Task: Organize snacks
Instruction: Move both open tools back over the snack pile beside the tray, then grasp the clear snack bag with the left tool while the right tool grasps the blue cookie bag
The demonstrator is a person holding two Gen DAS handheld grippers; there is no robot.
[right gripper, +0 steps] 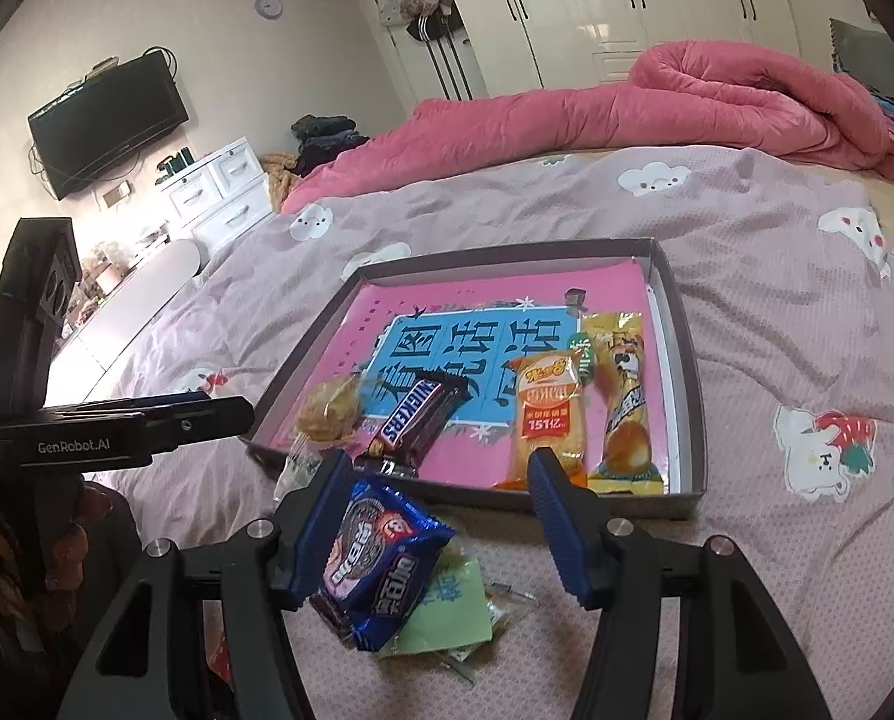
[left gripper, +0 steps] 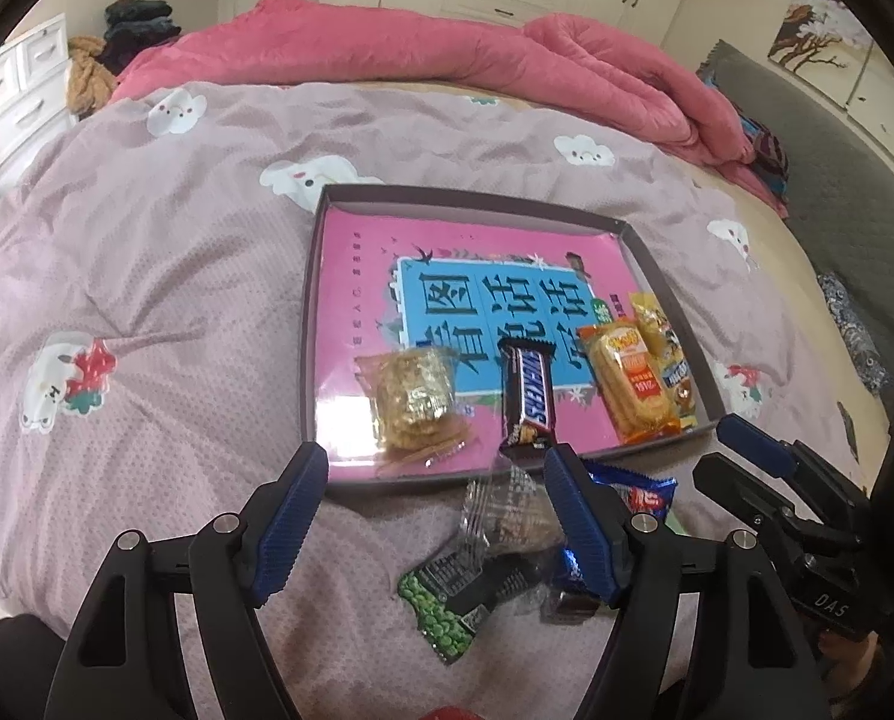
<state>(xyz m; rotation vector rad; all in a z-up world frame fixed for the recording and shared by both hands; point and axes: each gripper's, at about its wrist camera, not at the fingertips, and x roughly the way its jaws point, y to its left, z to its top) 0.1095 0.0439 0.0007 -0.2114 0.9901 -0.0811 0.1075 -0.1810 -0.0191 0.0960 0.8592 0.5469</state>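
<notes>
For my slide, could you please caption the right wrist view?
Open right hand-held gripper over blue cookie packet before snack tray.

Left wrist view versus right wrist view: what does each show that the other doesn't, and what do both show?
Only the left wrist view shows the green pea packet and a clear-wrapped snack on the bedspread between the open left gripper.

Only the right wrist view shows the wall TV and a pale green wrapper.

Both show the tray, its Snickers bar, the orange packet and the blue cookie pack beside the open right gripper.
</notes>
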